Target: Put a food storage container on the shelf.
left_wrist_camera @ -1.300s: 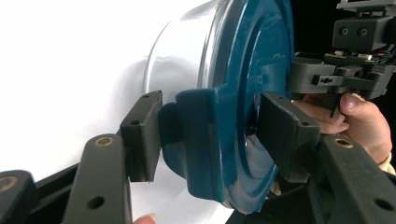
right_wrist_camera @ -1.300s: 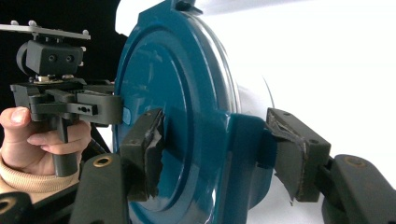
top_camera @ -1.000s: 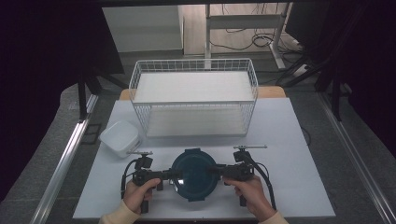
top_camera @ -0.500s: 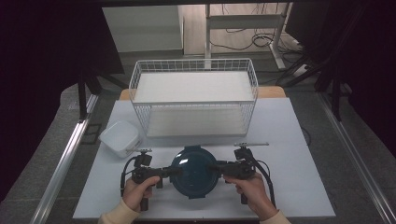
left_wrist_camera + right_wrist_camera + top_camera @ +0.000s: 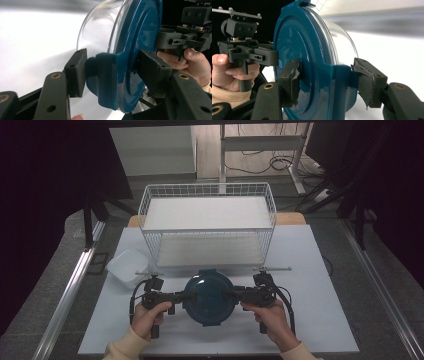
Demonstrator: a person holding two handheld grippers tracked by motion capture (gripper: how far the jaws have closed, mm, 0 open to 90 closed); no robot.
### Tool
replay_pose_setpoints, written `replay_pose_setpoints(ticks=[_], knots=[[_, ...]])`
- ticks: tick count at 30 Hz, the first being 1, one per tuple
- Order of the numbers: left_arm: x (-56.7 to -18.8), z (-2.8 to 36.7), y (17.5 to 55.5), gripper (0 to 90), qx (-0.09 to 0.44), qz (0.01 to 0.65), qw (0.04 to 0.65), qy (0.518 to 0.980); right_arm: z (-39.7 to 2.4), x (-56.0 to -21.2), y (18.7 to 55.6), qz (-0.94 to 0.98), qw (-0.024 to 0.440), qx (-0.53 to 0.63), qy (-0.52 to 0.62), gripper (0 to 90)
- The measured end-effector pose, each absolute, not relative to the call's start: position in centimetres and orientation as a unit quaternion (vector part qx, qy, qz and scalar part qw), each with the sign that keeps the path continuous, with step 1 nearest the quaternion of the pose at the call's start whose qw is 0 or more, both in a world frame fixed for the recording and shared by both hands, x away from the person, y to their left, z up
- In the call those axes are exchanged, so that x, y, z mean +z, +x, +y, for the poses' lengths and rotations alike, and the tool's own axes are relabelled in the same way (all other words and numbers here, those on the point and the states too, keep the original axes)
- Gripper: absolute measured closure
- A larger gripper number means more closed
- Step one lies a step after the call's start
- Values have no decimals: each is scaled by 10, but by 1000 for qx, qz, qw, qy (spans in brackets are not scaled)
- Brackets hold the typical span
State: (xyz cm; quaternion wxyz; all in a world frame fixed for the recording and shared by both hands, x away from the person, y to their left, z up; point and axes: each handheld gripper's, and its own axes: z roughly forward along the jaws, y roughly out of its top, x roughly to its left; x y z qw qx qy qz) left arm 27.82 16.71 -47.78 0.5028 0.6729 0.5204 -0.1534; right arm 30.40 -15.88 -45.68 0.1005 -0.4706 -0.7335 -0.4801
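Note:
A round clear container with a dark blue lid point(image 5: 209, 297) hangs between my two grippers over the near part of the white table point(image 5: 320, 320). The left gripper point(image 5: 182, 296) grips its left side clasp and the right gripper point(image 5: 235, 295) its right side clasp. In the left gripper view the container point(image 5: 100, 32) lies on its side in the picture, and the left gripper point(image 5: 112, 72) has one pad on the blue clasp and one on the lid's top. The right gripper view has the lid point(image 5: 297, 37) turned toward the left, with the right gripper point(image 5: 328, 81) pressed on the opposite clasp.
A white wire basket point(image 5: 207, 227) stands just beyond the container across the table's middle. A small white plastic tub point(image 5: 125, 267) sits at the left, near the table's edge. Dark floor and desk legs lie behind.
Both hands and the container have shifted a little away from the person toward the basket, and the container sits slightly higher in the picture. The grips have not changed.

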Motion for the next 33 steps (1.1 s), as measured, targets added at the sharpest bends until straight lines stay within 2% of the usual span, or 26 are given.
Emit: replay_pose_setpoints(ticks=[10,33], knots=[[-454,164,294,421,-142,512,504,681,-163,-439,317,-728,90,-495,-467,399],[-383,164,319,420,-110,490,520,691,-162,-372,339,-727,60,-519,-445,399]])
